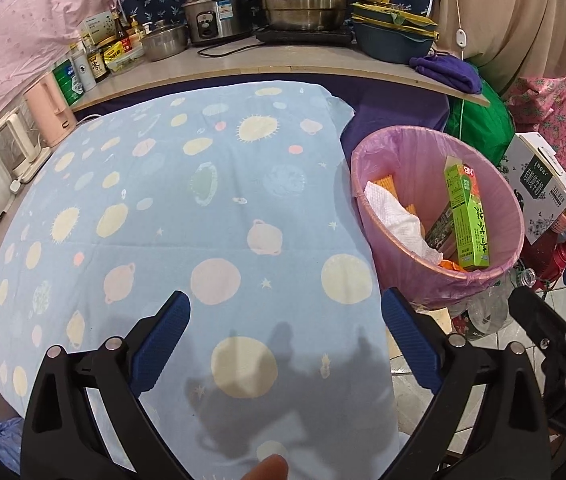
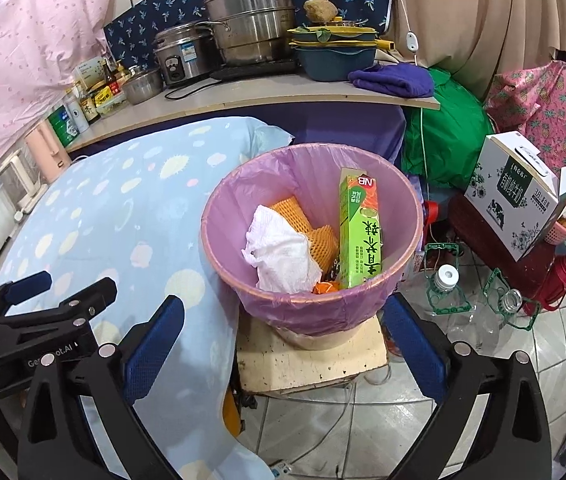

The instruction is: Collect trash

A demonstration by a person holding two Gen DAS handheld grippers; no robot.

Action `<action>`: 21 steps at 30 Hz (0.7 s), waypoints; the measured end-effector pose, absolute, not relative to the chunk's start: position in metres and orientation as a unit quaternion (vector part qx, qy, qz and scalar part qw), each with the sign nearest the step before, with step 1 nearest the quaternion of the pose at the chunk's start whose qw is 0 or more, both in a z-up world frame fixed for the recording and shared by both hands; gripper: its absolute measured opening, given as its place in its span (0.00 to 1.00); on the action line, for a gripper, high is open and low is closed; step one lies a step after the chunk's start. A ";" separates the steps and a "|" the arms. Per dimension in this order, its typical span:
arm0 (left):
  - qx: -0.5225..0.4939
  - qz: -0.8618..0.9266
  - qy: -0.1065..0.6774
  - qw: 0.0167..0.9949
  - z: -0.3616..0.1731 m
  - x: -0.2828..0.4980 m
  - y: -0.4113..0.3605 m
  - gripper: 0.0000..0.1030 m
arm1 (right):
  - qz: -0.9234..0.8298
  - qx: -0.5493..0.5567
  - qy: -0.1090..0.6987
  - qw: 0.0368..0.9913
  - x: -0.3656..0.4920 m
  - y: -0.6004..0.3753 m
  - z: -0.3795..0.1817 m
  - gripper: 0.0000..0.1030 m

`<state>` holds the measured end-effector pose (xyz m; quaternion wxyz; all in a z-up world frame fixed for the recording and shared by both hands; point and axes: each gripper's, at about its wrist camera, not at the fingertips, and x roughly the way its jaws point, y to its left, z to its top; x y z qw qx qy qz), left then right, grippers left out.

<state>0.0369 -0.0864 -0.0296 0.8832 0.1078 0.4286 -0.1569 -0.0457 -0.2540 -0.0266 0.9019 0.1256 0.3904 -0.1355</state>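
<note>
A bin with a pink liner stands on a low block right of the table. Inside lie a green drink carton, crumpled white paper and orange foam netting. My left gripper hangs open over the blue planet-print tablecloth with nothing between its fingers; it also shows at the left of the right wrist view. My right gripper is open and empty just in front of the bin's near rim, and shows at the right edge of the left wrist view.
A counter behind carries steel pots, a rice cooker, bottles and a purple cloth. On the tiled floor right of the bin are empty plastic bottles, a white milk box and a green bag. A fingertip shows below.
</note>
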 end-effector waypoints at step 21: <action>0.135 -0.167 0.426 0.879 -0.022 0.010 -0.090 0.89 | -0.150 0.116 0.395 0.899 -0.067 -0.251 -0.016 0.94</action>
